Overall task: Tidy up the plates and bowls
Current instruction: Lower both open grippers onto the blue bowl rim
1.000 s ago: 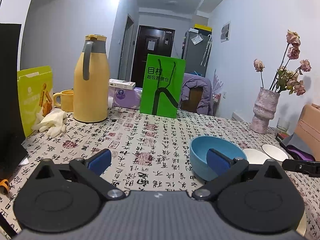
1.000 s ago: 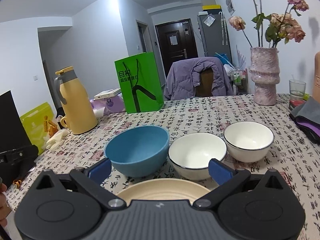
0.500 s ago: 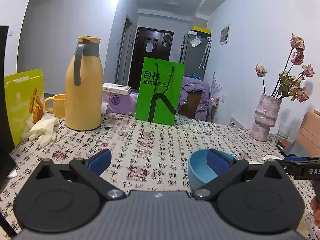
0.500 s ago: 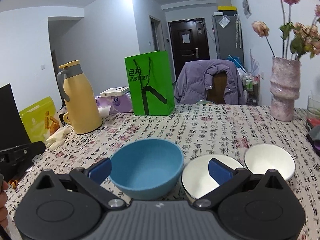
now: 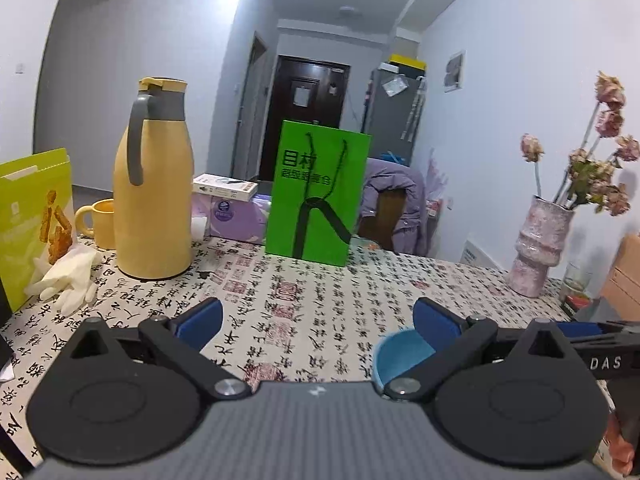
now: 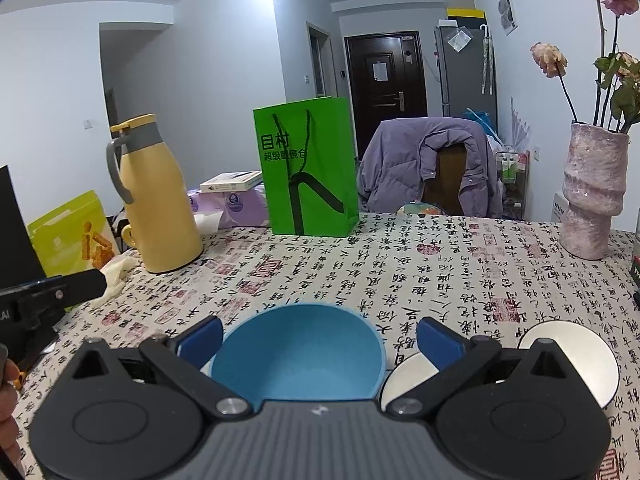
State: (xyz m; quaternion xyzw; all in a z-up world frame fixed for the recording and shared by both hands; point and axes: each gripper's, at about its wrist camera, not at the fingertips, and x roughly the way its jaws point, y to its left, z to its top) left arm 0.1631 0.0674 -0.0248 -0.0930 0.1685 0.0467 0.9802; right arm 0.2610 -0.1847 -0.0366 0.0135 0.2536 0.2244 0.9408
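Both grippers have dropped lower and closer over the last second, so the cream plate that showed at the near edge of the right wrist view is now hidden. Right gripper (image 6: 318,332) hangs with its fingers spread wide, holding nothing, and the blue bowl (image 6: 298,354) sits between them just beyond the tips. To its right stand two white bowls, one (image 6: 408,376) just beside the blue bowl and mostly hidden behind the right finger, the other (image 6: 576,348) farther right. Left gripper (image 5: 316,320) is also open and empty, aimed at bare patterned surface (image 5: 320,292), with the blue bowl (image 5: 400,354) only peeking out at its right finger.

Judging by this, nothing is stacked yet: all three bowls stand separately in a row, none nested. The whole job seems still ahead, probably starting with a grasp on the blue bowl's rim. The yellow thermos (image 6: 154,200) and green paper bag (image 6: 308,168) stand far off, out of the way.
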